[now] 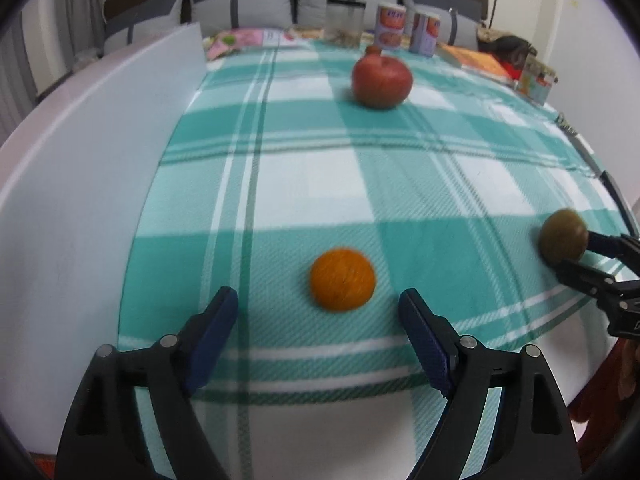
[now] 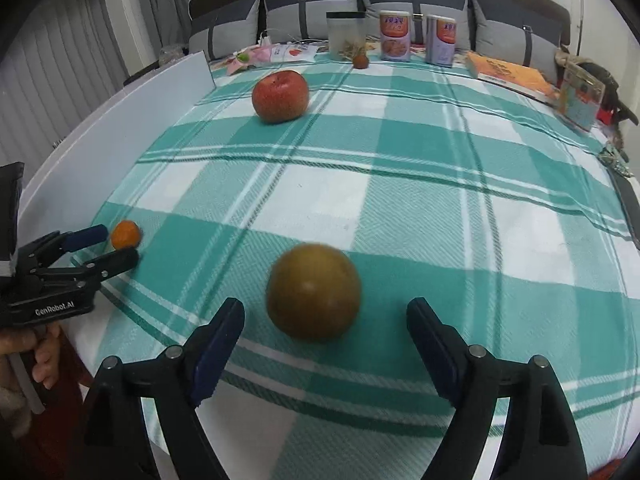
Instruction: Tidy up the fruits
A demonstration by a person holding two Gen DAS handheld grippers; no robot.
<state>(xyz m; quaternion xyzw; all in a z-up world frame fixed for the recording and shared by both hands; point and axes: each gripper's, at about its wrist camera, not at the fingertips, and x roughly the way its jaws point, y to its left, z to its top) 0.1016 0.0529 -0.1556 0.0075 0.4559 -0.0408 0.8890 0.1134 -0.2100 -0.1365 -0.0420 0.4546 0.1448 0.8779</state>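
Just beyond the open left claw [image 1: 318, 300] lies the orange [image 1: 343, 279].

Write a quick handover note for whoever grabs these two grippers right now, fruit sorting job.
Left gripper: open, empty, jaws lined up on the orange just ahead of the tips.
Right gripper: open, empty, jaws either side of the brown-green round fruit, not yet closed.
Red apple sits farther back on the checked cloth; a small reddish fruit lies near the tins at the far edge.
Done: nothing grouped yet.
Left: grasp and gather all four.
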